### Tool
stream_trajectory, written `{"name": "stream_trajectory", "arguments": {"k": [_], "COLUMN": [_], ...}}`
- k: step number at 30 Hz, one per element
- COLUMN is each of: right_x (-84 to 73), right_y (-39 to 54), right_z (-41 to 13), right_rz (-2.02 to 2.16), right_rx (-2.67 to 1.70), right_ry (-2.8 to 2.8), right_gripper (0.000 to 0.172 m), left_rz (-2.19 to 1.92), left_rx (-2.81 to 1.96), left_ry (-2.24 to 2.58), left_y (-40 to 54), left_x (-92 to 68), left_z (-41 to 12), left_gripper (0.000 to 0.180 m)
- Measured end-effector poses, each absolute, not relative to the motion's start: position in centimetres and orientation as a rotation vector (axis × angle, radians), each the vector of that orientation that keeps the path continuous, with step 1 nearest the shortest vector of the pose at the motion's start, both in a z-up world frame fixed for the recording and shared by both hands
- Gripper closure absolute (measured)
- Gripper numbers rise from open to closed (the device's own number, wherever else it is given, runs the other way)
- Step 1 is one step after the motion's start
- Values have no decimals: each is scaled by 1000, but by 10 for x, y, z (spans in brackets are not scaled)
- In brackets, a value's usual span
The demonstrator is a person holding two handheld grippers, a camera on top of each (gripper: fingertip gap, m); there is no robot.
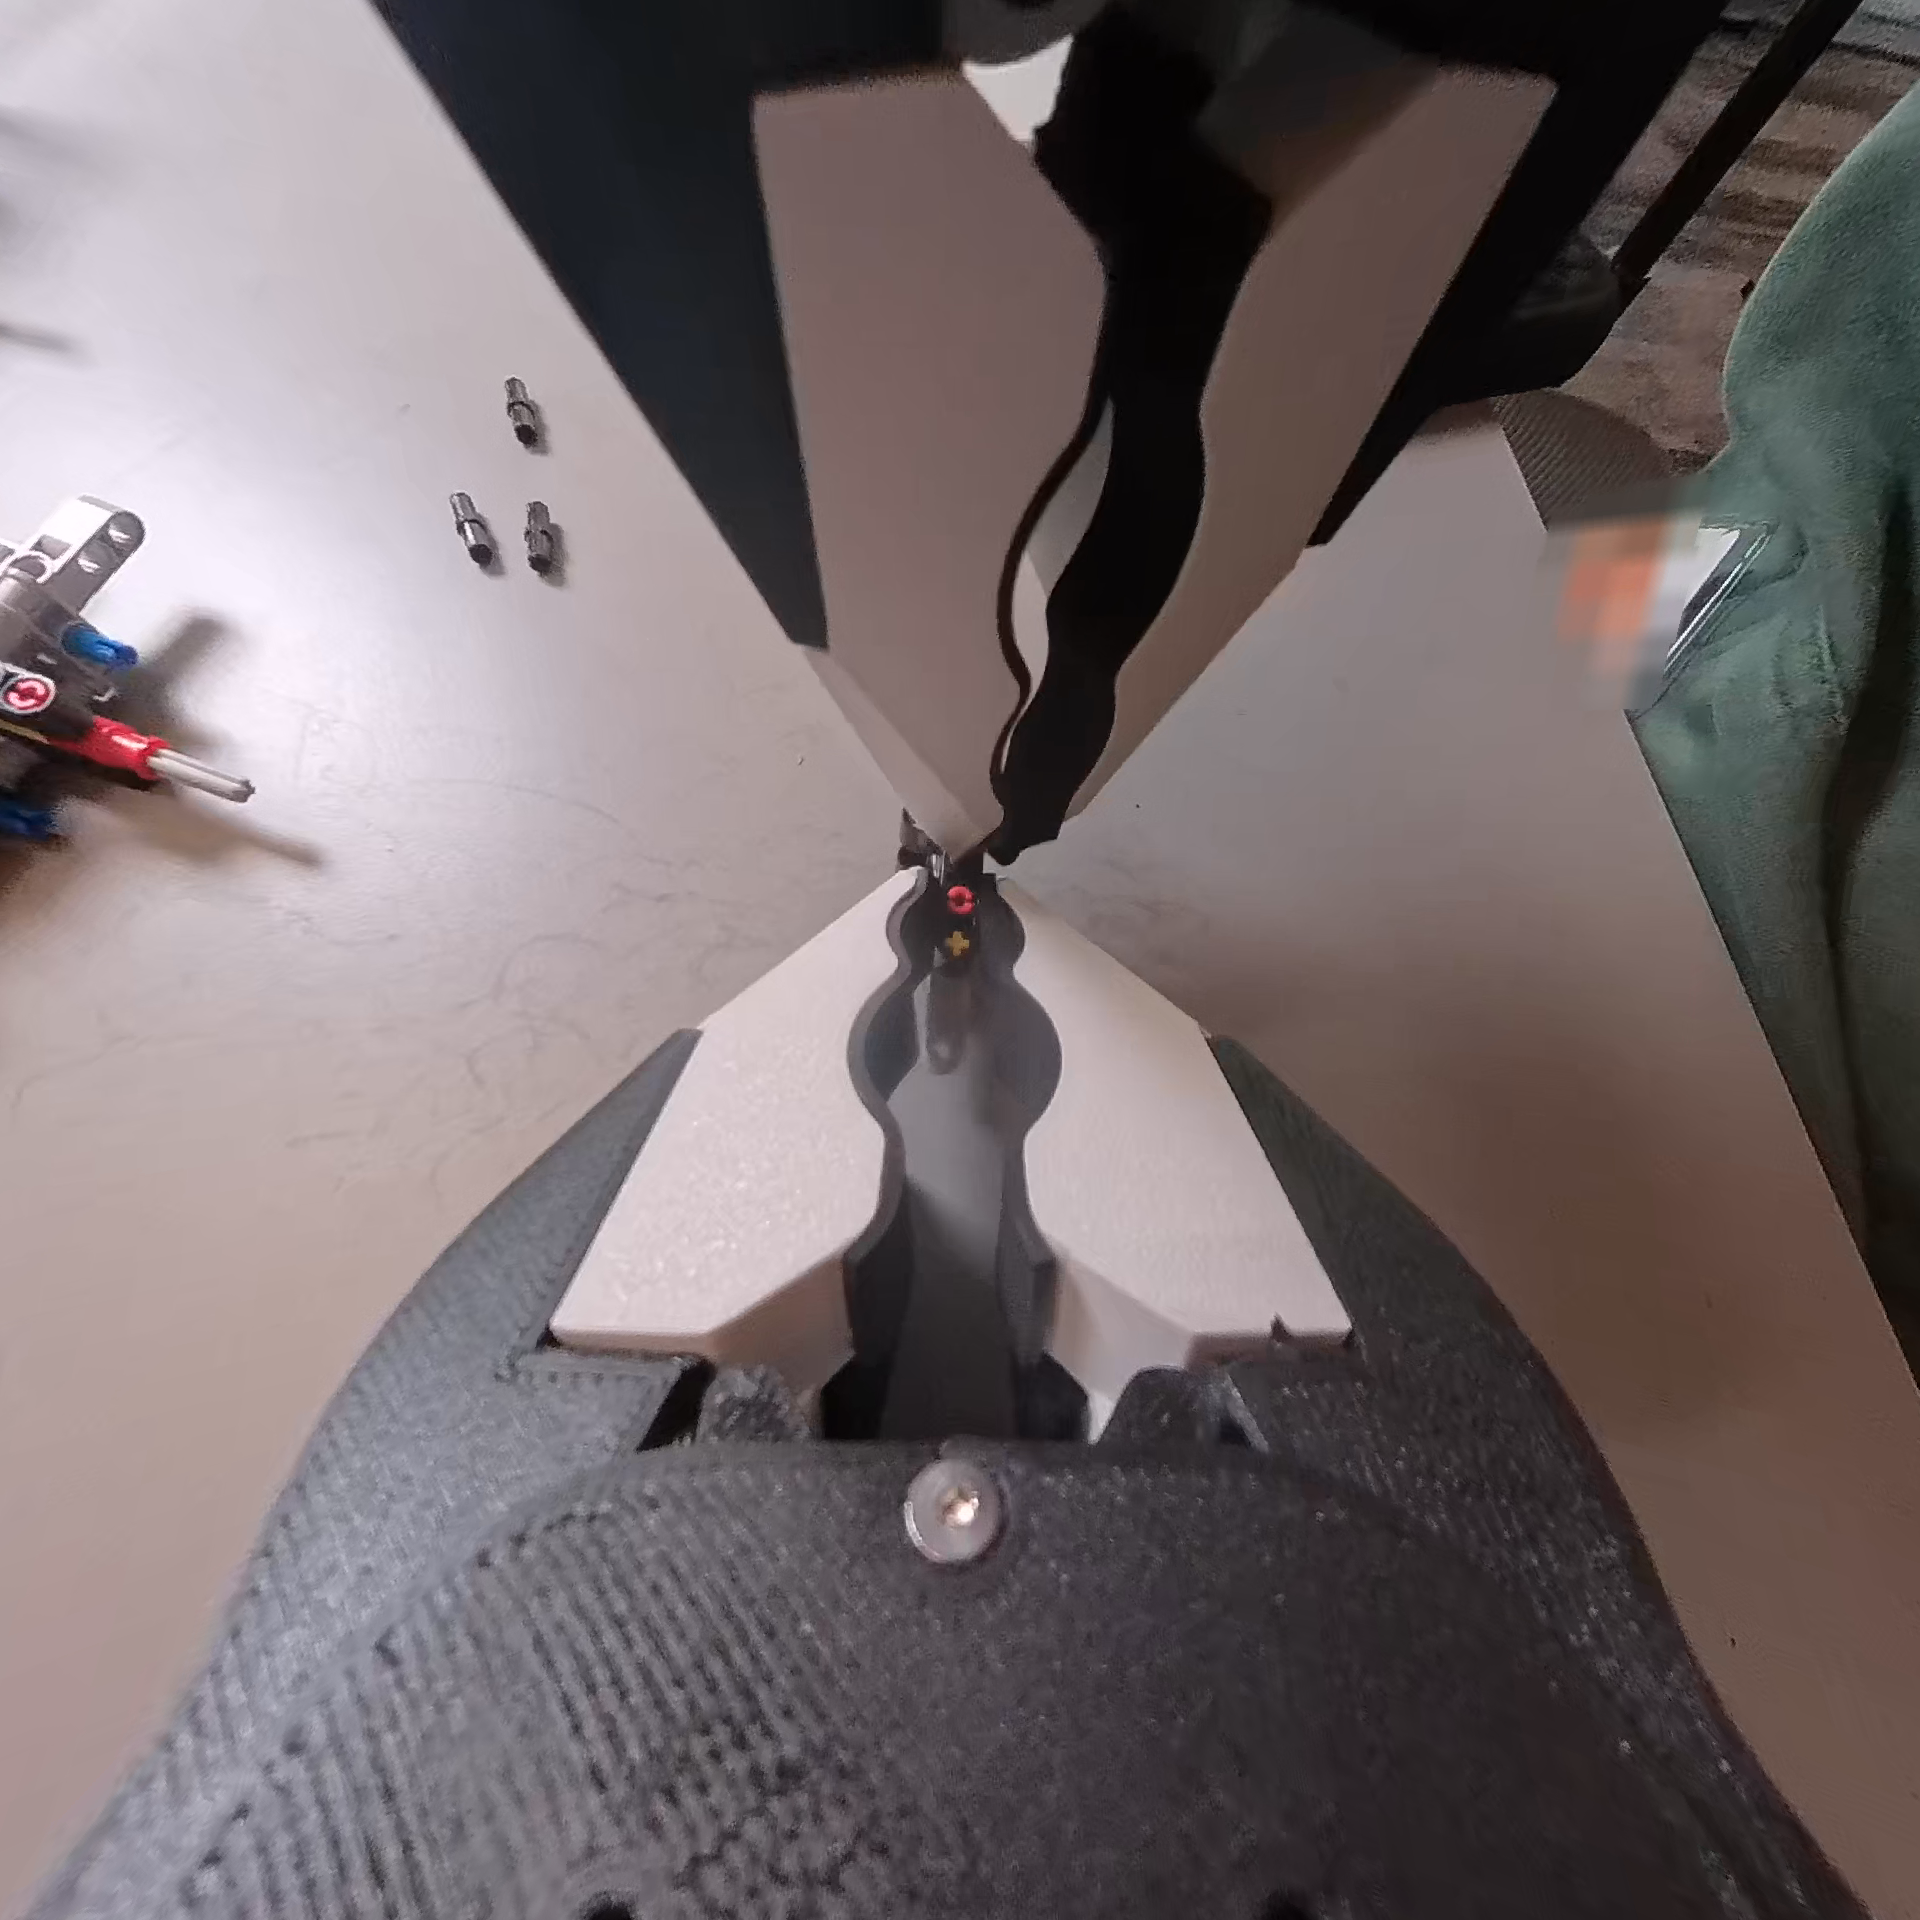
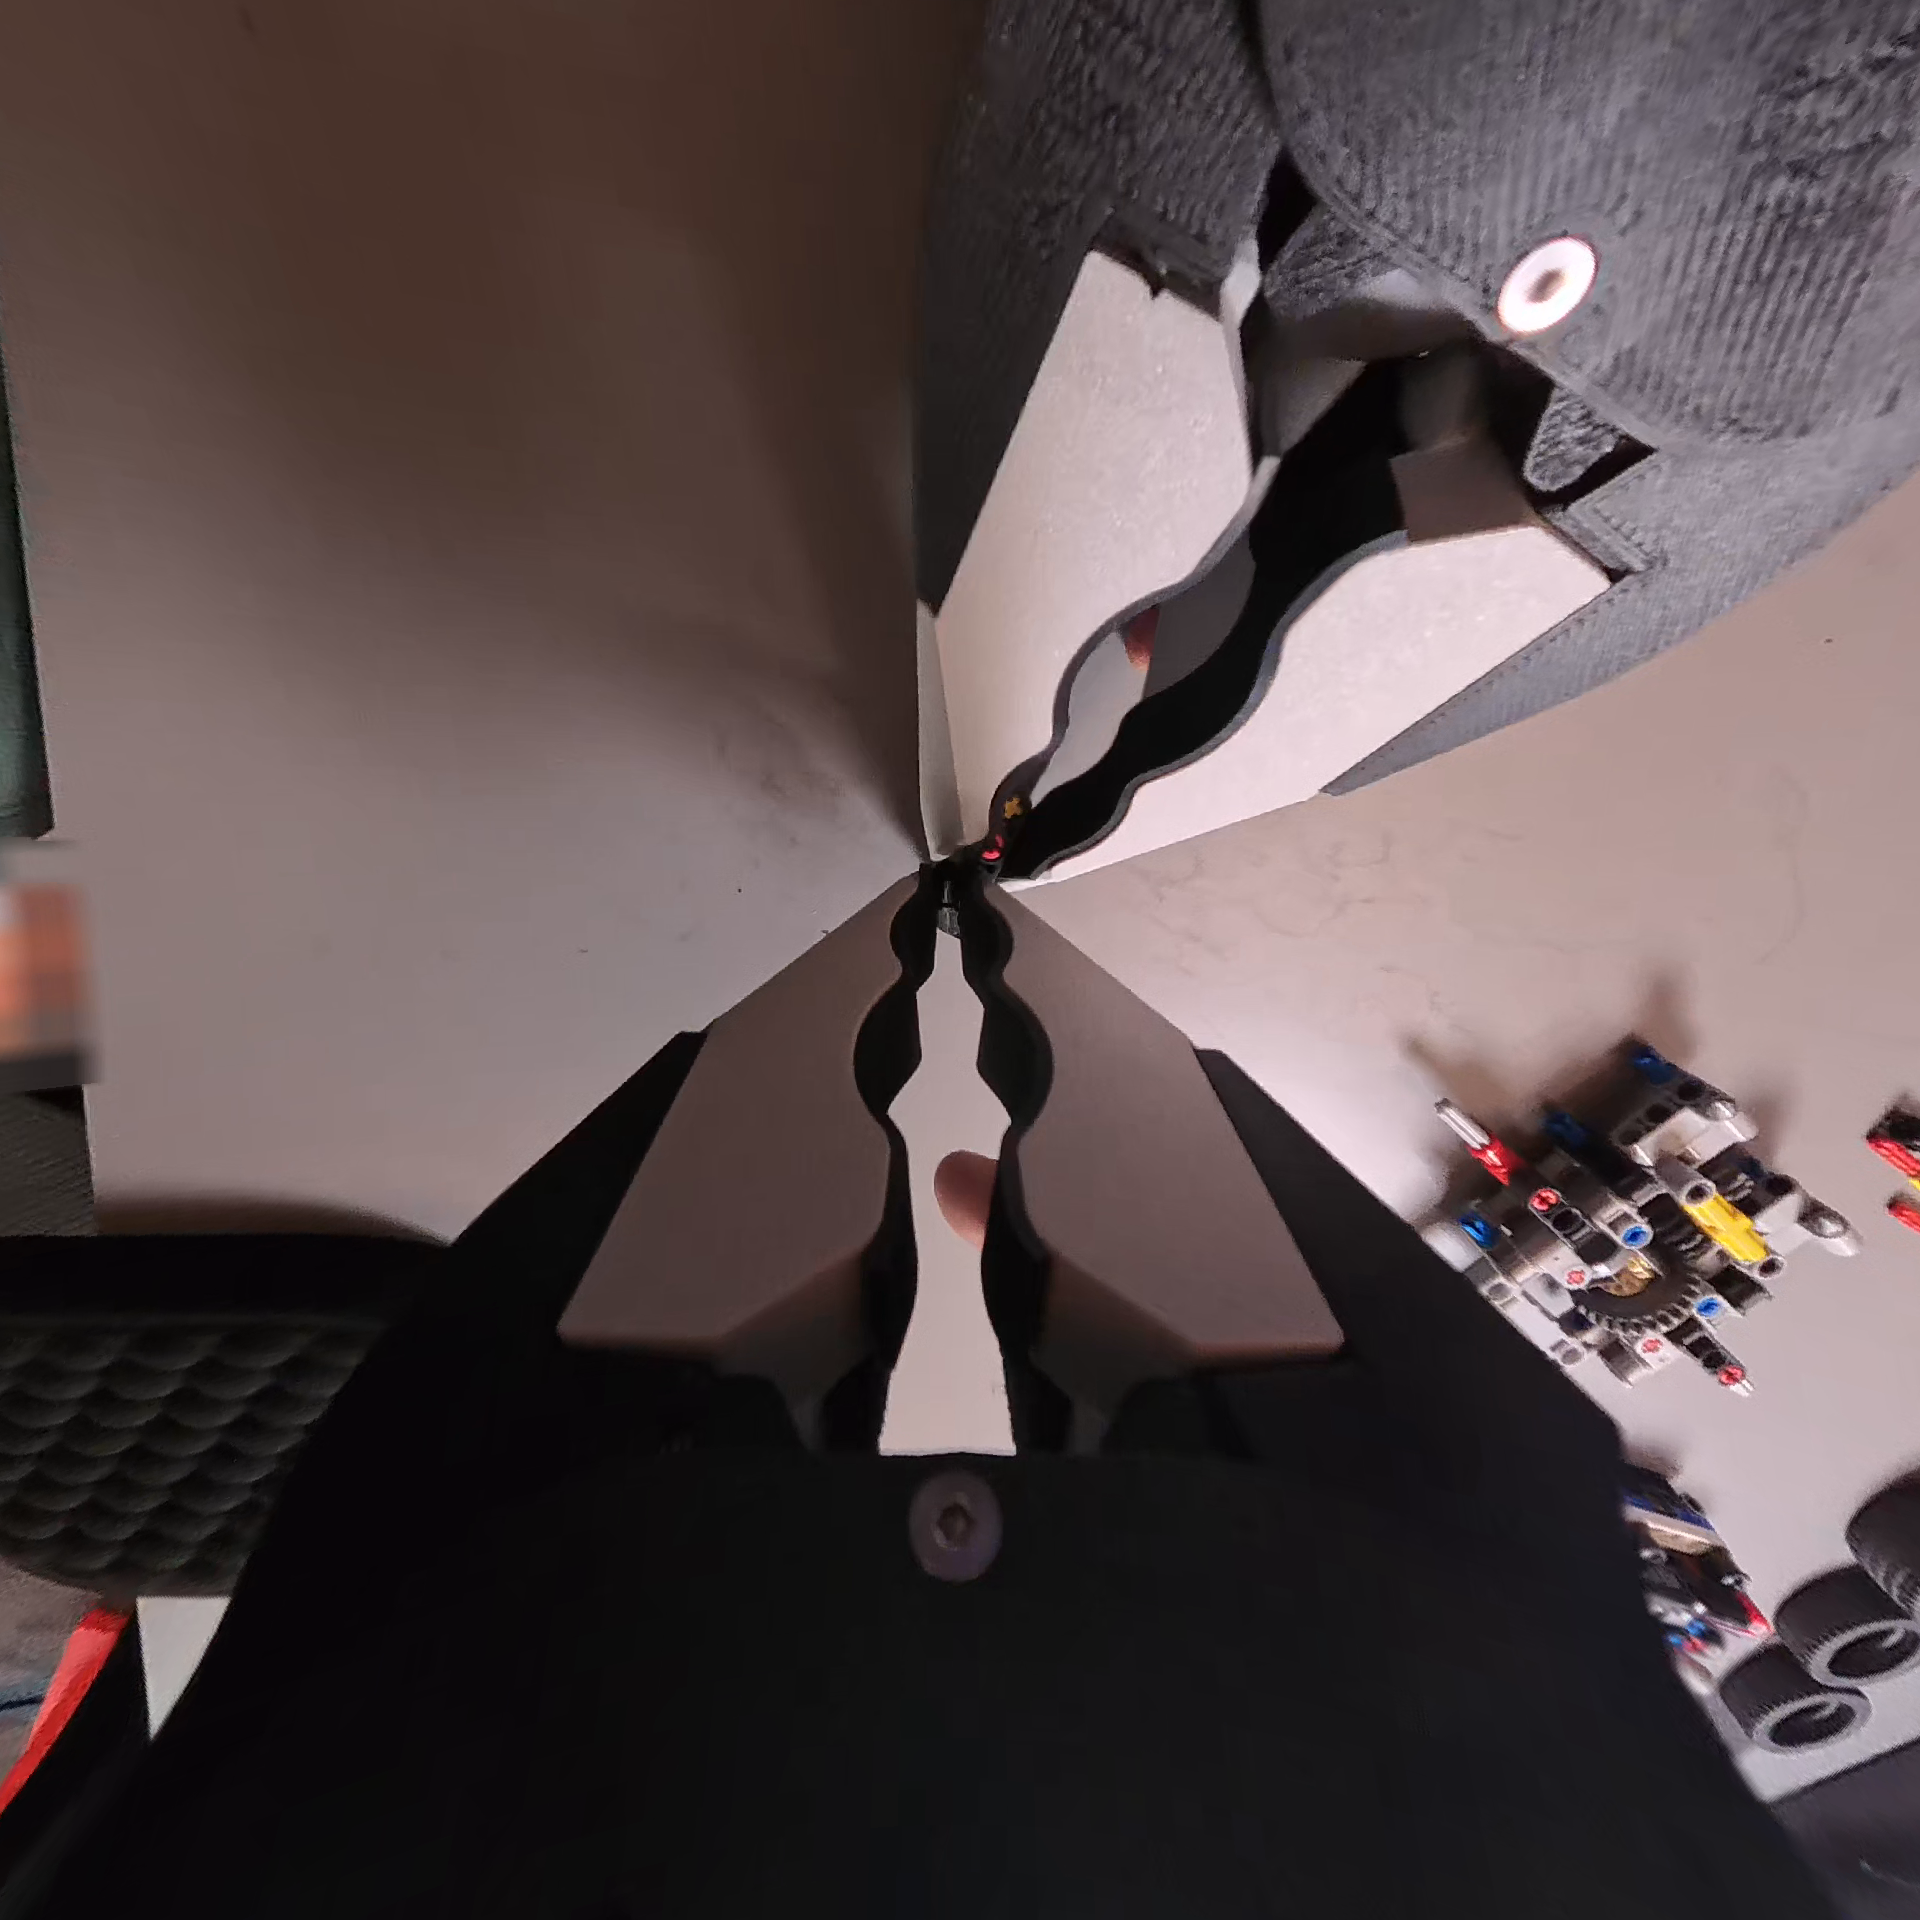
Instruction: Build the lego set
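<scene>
Black beam (image 1: 957, 940) w/ red, yellow pins clamped in L tongs (image 1: 961, 883); R tongs (image 2: 948, 894) pinch small black pin (image 2: 948, 902).

**Tip to tip over the table**

The left gripper (image 1: 958, 920) pinches a thin black beam (image 1: 956, 925) with a red pin and a yellow cross hole. The right gripper (image 1: 951, 847) meets it head-on, fingertips touching that piece. Three black pins (image 1: 506, 488) lie apart on the beige table (image 1: 416, 935); a brick assembly (image 1: 62, 644) sits far left.

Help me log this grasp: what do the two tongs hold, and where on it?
Left tongs clamp a black beam near its red-pin end; right tongs pinch a small dark part at their tips.
</scene>
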State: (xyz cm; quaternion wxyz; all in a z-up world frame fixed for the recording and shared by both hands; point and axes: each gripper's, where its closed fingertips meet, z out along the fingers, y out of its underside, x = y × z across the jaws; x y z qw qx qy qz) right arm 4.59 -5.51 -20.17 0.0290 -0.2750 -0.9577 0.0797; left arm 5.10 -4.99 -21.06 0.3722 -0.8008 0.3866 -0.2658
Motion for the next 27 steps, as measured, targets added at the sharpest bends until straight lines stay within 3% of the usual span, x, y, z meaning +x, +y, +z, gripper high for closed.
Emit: {"name": "stream_trajectory", "arguments": {"k": [1, 13, 21, 27], "right_x": [46, 52, 87, 90], "right_y": [-55, -44, -15, -8], "right_z": [-202, -185, -183, -190], "right_rz": [268, 917, 970, 899], "right_rx": [-853, -1332, -1627, -1704], "right_ry": [-2946, -2210, -1691, -1648], "right_gripper": [168, 169, 168, 168], "left_rz": [-679, -628, -725, -756], "left_rx": [-2052, -2014, -1921, -1892], "left_ry": [991, 1067, 1314, 1349], "left_y": [-50, -36, -19, -14], "left_x": [51, 62, 92, 98], "left_z": [-211, -210, -210, -210], "left_gripper": [174, 175, 174, 174]}}
